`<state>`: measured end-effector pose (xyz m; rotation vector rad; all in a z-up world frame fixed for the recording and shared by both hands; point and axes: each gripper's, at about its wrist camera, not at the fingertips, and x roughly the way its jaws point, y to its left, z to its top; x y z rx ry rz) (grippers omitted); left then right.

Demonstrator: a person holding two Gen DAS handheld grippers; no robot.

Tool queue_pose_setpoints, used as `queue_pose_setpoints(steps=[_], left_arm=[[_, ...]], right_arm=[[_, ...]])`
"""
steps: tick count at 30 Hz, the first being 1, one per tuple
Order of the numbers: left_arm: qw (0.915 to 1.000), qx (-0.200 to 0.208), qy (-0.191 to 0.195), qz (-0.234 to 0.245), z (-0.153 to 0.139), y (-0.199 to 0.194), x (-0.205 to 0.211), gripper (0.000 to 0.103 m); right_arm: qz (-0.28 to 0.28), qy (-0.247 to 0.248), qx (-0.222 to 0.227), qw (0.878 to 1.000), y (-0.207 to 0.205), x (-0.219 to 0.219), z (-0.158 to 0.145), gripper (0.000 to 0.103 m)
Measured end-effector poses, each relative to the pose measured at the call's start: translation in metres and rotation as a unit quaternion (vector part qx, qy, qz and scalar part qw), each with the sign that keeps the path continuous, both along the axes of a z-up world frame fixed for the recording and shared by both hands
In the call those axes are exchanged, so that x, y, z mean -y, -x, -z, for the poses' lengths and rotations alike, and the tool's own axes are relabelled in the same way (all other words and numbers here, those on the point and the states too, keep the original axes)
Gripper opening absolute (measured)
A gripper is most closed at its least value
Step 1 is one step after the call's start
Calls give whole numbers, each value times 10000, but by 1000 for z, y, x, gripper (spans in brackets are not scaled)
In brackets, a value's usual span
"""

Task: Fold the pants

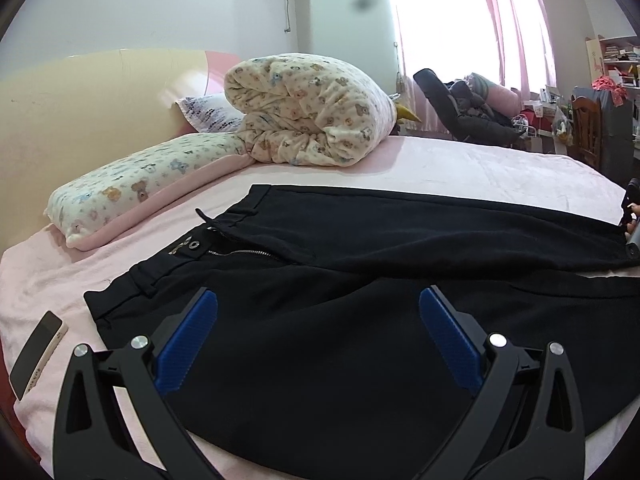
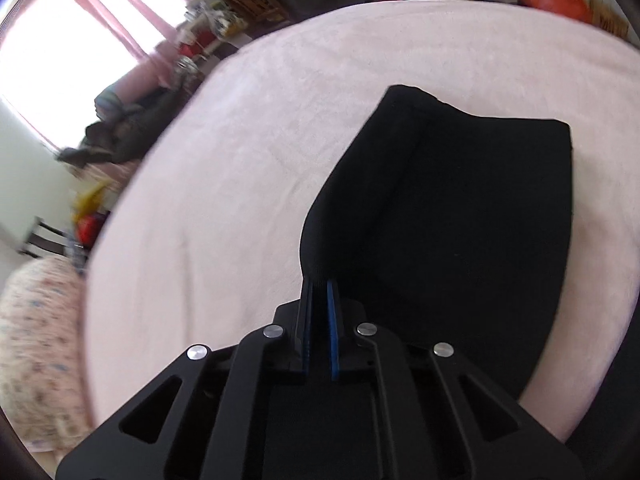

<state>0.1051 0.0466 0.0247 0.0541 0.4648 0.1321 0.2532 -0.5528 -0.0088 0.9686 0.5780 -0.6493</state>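
Note:
Black pants [image 1: 360, 292] lie on the pink bed sheet [image 1: 460, 164], waistband to the left with the zipper open, legs running off to the right. My left gripper [image 1: 318, 308] is open, its blue pads [image 1: 188, 344] spread above the near hip area, holding nothing. My right gripper [image 2: 320, 292] is shut on a pinched fold of the pants leg [image 2: 460, 220] and lifts it off the sheet [image 2: 240, 180]; the leg's hem hangs to the far side. The right gripper also shows at the right edge of the left wrist view [image 1: 632, 220].
A bear-print pillow [image 1: 136, 196] and a rolled bear-print quilt [image 1: 304, 112] lie at the bed's head. A phone [image 1: 38, 352] lies on the sheet left of the waistband. A chair with clothes [image 1: 464, 116], a wooden chair [image 1: 588, 132] and shelves stand beyond the bed.

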Motion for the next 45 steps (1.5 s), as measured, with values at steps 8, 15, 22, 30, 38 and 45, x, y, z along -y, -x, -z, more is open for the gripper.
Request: queue_pose_setpoints(steps=[8,15,22,30,38,45], left_arm=[[9977,-157,555,355,1,-2,-10,101],[9918,50,1227,343,-7,10,-26,101],[9861,121,1654,48,-13,17,-38,101],[9721,300,2250,582,-19,11,-55,101],[9582,-945,2447,1145,-59,-103,-56,101],[9138,-2234,3303,776,-39,-252,-44,90]], right_arm=[[-632,-165,1116,9916,82,-23,-29,6],[-1176,-30,1620,9798,195,-66,-45,6],[-925,-944,1489,9800,268,-84,19,5],[-700,-1329,1565,9762,275,-84,36,5],[-594,-1564,1533,9739,281,-79,41,5],[-745,-1279,1299,9804,273,-77,42,5]])
